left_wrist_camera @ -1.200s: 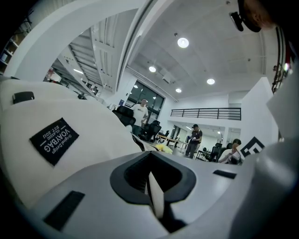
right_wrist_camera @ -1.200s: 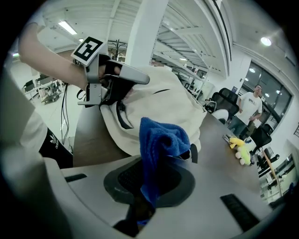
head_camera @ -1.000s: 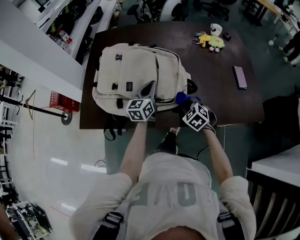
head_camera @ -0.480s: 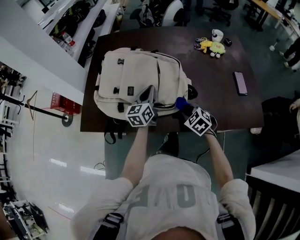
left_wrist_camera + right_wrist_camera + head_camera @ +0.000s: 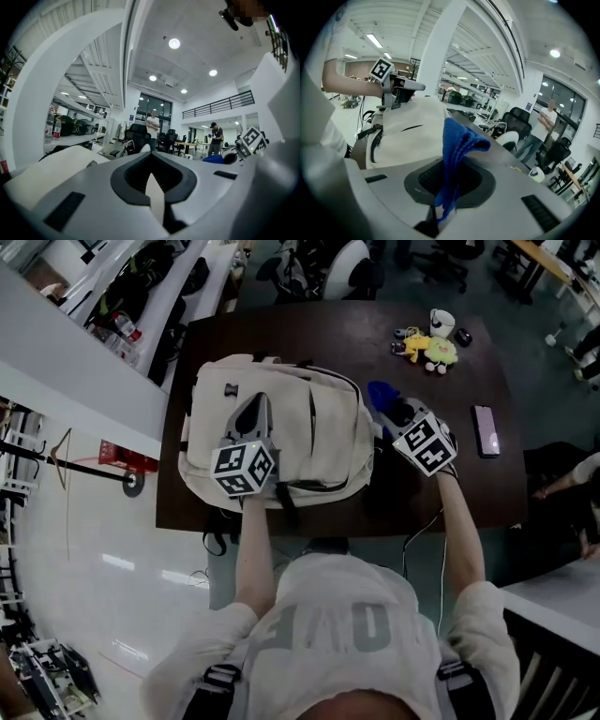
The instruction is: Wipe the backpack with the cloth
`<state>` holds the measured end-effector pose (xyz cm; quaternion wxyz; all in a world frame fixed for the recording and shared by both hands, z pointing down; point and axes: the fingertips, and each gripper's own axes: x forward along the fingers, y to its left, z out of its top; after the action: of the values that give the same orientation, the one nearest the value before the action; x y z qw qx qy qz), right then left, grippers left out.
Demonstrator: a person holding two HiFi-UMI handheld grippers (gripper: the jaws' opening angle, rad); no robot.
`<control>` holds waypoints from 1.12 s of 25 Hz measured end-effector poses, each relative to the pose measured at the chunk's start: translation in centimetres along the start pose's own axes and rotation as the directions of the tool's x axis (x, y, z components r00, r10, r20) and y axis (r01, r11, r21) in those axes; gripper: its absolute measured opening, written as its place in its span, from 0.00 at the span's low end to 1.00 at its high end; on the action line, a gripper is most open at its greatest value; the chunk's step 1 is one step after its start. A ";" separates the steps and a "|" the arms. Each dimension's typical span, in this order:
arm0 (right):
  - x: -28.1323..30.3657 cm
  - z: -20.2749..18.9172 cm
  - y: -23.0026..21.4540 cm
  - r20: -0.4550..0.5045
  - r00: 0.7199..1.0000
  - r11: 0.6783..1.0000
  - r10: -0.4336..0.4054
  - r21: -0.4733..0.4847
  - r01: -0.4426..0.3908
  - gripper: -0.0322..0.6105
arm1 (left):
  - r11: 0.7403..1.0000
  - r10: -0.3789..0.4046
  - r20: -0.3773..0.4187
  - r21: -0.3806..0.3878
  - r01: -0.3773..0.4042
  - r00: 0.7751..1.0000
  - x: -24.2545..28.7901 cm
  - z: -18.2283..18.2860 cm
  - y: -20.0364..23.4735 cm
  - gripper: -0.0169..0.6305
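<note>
- Your left tool (image 5: 252, 412) lies on top of the cream backpack (image 5: 314, 427), over its left half. Its marker cube (image 5: 244, 468) sits towards you.
- In the left gripper view that tool (image 5: 152, 177) is clenched, with a narrow cream strip of the backpack (image 5: 155, 201) pinched between the jaws.
- The backpack lies flat on the dark worktop (image 5: 441, 381), filling its left part, with straps hanging over the near edge.
- Your right tool (image 5: 398, 413) is just beside the backpack's right flank, above the worktop.
- The right tool (image 5: 446, 185) is grasping the blue cloth (image 5: 459, 140). The cloth stands up out of the closed jaws, and its top folds over to the right.
- From above, the cloth (image 5: 379, 394) pokes out beyond the right tool, close to the backpack's side. You cannot tell whether it touches the fabric.
- A phone (image 5: 484, 430) lies to the right of that tool. A mug (image 5: 441, 321) and a yellow toy (image 5: 437, 352) sit at the far right of the worktop, well apart from the backpack.
</note>
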<state>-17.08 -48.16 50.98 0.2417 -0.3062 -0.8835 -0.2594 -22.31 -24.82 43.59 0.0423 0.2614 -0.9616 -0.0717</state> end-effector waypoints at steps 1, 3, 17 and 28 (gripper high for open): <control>0.7 1.1 -1.6 0.016 1.000 1.000 0.008 -0.019 -0.008 0.11 | 1.000 0.007 0.000 -0.001 -0.007 1.000 1.0 0.6 0.8 0.03; 2.3 3.7 -4.6 0.052 0.998 0.997 0.032 -0.066 -0.029 0.11 | 1.000 0.007 -0.004 0.003 -0.007 1.000 3.0 1.9 2.0 0.03; 25.0 22.7 -4.6 0.176 0.767 0.716 0.617 -0.531 -0.454 0.11 | 0.990 -0.074 -0.088 -0.128 0.062 0.993 9.9 2.1 5.7 0.03; 33.9 22.9 6.6 -0.067 0.518 0.325 0.853 -0.708 -0.627 0.11 | 0.985 -0.147 -0.188 -0.112 0.128 0.971 11.3 -0.3 4.9 0.03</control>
<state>-42.39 -15.68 55.71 0.0635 -0.7804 -0.5112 -0.3544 -34.41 -26.48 45.20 0.1446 0.3308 -0.9276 -0.0960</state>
